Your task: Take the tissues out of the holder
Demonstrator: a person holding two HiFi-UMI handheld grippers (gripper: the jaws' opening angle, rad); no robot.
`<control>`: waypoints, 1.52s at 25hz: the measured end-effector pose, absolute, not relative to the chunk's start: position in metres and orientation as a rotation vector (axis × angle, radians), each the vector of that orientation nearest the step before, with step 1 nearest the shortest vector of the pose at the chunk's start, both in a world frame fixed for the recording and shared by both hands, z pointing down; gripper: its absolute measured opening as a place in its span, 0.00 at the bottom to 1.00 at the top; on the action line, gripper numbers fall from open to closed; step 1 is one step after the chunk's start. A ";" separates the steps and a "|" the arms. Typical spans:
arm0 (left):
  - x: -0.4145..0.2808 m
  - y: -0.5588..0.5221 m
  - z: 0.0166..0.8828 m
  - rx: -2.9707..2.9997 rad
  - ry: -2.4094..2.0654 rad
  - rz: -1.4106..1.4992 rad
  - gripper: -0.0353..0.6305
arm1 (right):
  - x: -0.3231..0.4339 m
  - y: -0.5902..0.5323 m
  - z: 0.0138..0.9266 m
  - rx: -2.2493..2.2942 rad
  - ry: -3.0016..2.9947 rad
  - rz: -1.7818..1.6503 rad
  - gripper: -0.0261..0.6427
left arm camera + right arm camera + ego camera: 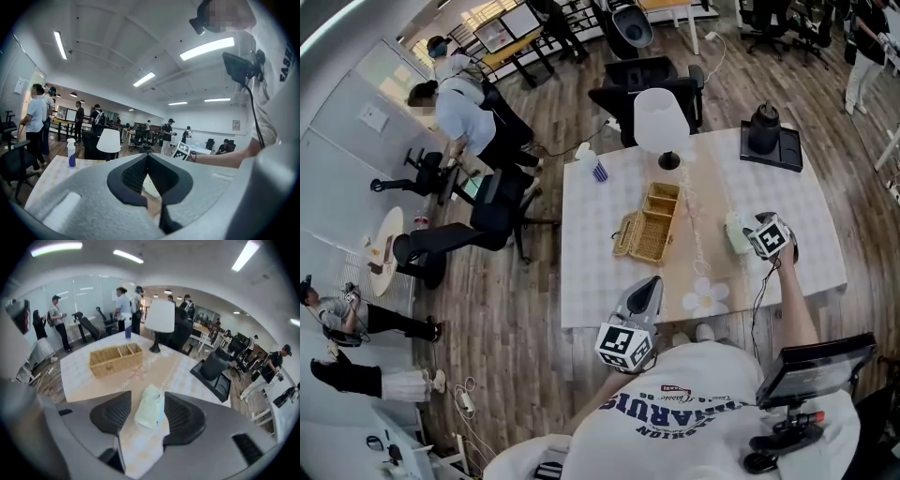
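Right gripper (147, 395) up close: jaws spread, tissue pack (150, 411) lying on the table (79, 376) between them, not pinched. Left gripper (148, 157) sits back, jaws pressed together on nothing. That pack is well clear of the wicker holder (115, 359), so the job looks all but done. Only the head view peers down into the holder, and its compartments look empty
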State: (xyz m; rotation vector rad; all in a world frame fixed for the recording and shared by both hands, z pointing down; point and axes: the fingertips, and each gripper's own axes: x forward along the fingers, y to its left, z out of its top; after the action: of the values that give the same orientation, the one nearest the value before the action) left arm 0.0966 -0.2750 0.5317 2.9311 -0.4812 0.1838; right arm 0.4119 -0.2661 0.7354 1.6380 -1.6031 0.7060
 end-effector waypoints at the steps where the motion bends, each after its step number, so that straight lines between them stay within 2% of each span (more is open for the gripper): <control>1: 0.096 -0.275 0.531 2.933 -0.483 0.179 0.06 | 0.406 -0.272 0.715 1.694 -1.660 0.669 0.37; 3: 0.094 -0.274 0.530 2.936 -0.484 0.173 0.06 | 0.389 -0.279 0.668 1.797 -1.791 0.570 0.30; 5: 0.093 -0.272 0.525 2.939 -0.487 0.165 0.06 | 0.365 -0.280 0.614 1.865 -1.933 0.456 0.14; 6: 0.093 -0.273 0.521 2.941 -0.490 0.158 0.06 | 0.353 -0.280 0.588 1.883 -2.000 0.397 0.10; 12: 0.092 -0.288 0.501 2.971 -0.530 0.095 0.06 | 0.277 -0.279 0.471 1.896 -2.305 0.069 0.08; 18: 0.081 -0.305 0.481 3.001 -0.587 -0.008 0.06 | 0.197 -0.269 0.419 1.842 -2.514 -0.156 0.05; 26: 0.067 -0.318 0.456 3.000 -0.657 -0.055 0.06 | 0.146 -0.284 0.451 1.704 -2.584 0.046 0.05; 38: 0.068 -0.325 0.462 2.955 -0.734 -0.046 0.06 | 0.163 -0.291 0.457 1.704 -2.597 0.143 0.05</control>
State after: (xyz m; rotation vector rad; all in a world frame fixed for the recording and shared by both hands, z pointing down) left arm 0.0676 -0.3247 0.4619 2.9549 -0.7341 -0.0460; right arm 0.1633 -0.2911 0.4573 1.7043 -2.5968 0.1426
